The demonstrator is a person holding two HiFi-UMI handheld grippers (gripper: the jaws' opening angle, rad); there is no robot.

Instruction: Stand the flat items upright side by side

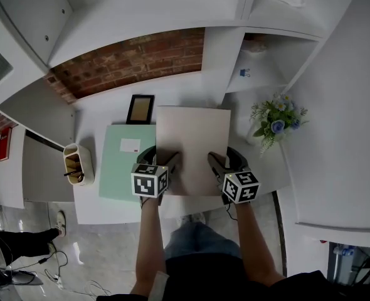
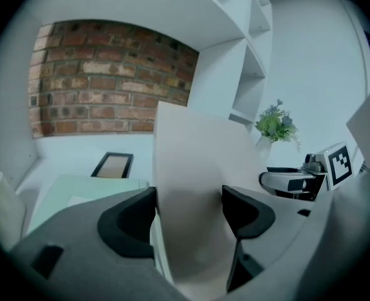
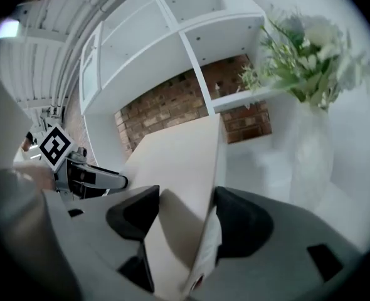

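Note:
A large beige flat book (image 1: 194, 143) is held between both grippers, its near edge raised above the white desk (image 1: 110, 209). My left gripper (image 1: 162, 160) is shut on its near left part and my right gripper (image 1: 226, 162) on its near right part. In the left gripper view the beige book (image 2: 197, 168) fills the gap between the dark jaws of the left gripper (image 2: 188, 209). The right gripper view shows the book (image 3: 179, 162), tilted, wedged in the right gripper (image 3: 186, 212). A pale green folder (image 1: 125, 162) lies flat on the desk, left of the book.
A dark picture frame (image 1: 140, 109) lies behind the green folder. A cream pen holder (image 1: 77, 163) stands at the desk's left edge. A vase of flowers (image 1: 276, 121) stands at the right, close to the right gripper. White shelves (image 1: 260, 68) and a brick wall (image 1: 128, 61) close off the back.

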